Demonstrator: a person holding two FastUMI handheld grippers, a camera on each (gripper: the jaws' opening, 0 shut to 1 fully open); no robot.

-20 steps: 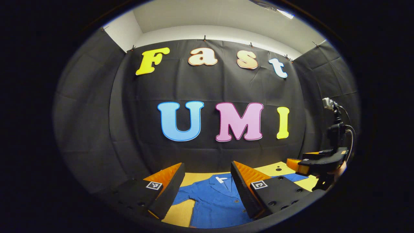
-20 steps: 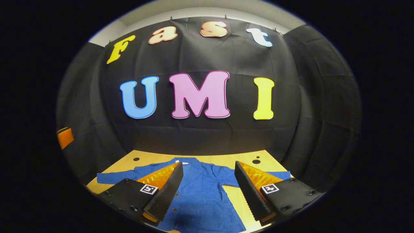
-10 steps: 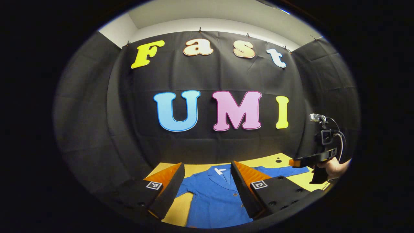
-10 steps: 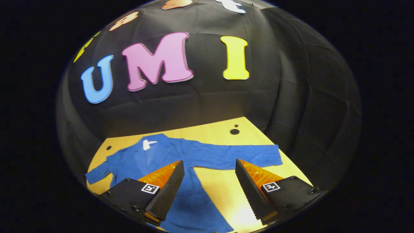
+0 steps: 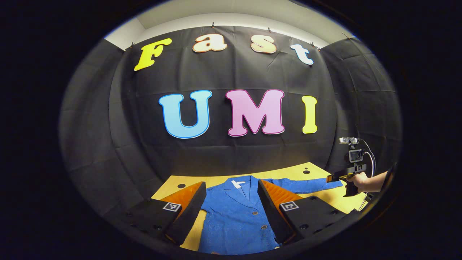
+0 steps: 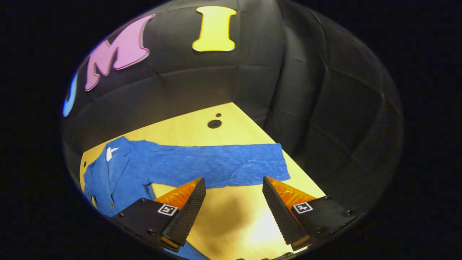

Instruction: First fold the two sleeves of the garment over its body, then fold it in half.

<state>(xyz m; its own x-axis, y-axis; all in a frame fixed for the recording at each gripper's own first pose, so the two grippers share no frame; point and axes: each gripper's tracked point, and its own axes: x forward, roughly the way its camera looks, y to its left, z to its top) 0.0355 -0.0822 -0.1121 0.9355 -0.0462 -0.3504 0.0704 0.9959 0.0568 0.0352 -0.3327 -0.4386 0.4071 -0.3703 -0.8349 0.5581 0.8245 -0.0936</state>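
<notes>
A blue buttoned jacket (image 5: 236,216) lies flat on the yellow wooden table (image 5: 317,195), collar toward the wall, sleeves spread out. My left gripper (image 5: 231,207) hovers open over the jacket's chest with nothing between its fingers. In the right gripper view the jacket's right sleeve (image 6: 223,164) stretches across the table, cuff near the table's right edge. My right gripper (image 6: 234,202) hangs open just in front of that sleeve, over bare table (image 6: 238,216). From the left gripper view, a hand holds the right gripper (image 5: 341,177) near the cuff.
Black cloth walls close the table on the far and right sides. The tabletop has small round holes (image 6: 214,124) near the far right corner. The table's right edge (image 6: 303,169) runs close past the sleeve's cuff.
My right gripper swung right and tilted down, from over the jacket's body to just in front of the right sleeve. The left gripper tilted slightly down, showing more of the jacket's front.
</notes>
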